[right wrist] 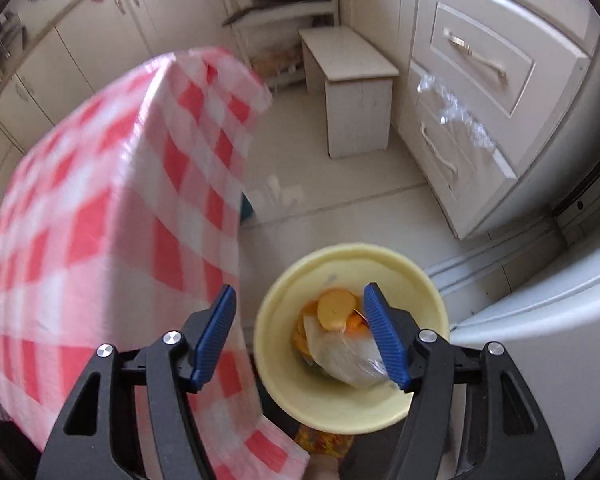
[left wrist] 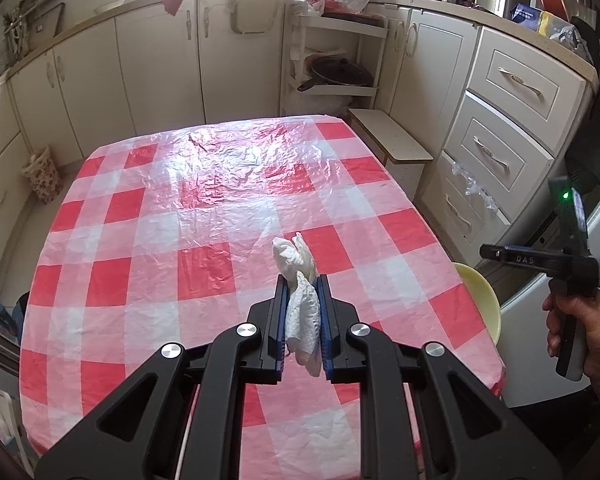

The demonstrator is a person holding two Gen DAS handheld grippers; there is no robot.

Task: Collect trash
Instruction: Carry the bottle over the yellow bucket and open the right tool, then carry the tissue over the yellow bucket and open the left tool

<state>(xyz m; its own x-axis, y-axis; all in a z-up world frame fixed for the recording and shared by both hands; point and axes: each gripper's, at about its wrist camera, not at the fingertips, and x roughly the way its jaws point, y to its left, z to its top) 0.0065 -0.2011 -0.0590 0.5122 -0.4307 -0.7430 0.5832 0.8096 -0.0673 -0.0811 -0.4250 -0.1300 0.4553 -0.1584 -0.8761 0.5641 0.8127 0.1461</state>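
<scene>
My left gripper (left wrist: 303, 280) is shut on a crumpled white paper napkin (left wrist: 300, 304) and holds it above the red and white checked tablecloth (left wrist: 140, 240). My right gripper (right wrist: 300, 300) is open and empty, held above a pale yellow bin (right wrist: 428, 292) that stands on the floor by the table's right edge. The bin holds orange peels (right wrist: 336, 308) and a clear plastic bag (right wrist: 348, 356). The bin's rim also shows in the left wrist view (left wrist: 480, 292), and the right gripper's body (left wrist: 568, 256) is held in a hand at the far right there.
A clear plastic sheet (left wrist: 228, 168) lies on the table's far half. Cream cabinets (left wrist: 160, 60) line the back wall. A drawer unit (right wrist: 472, 92) and a small white stool (right wrist: 352, 80) stand to the right. A floral bag (left wrist: 42, 180) sits on the floor at left.
</scene>
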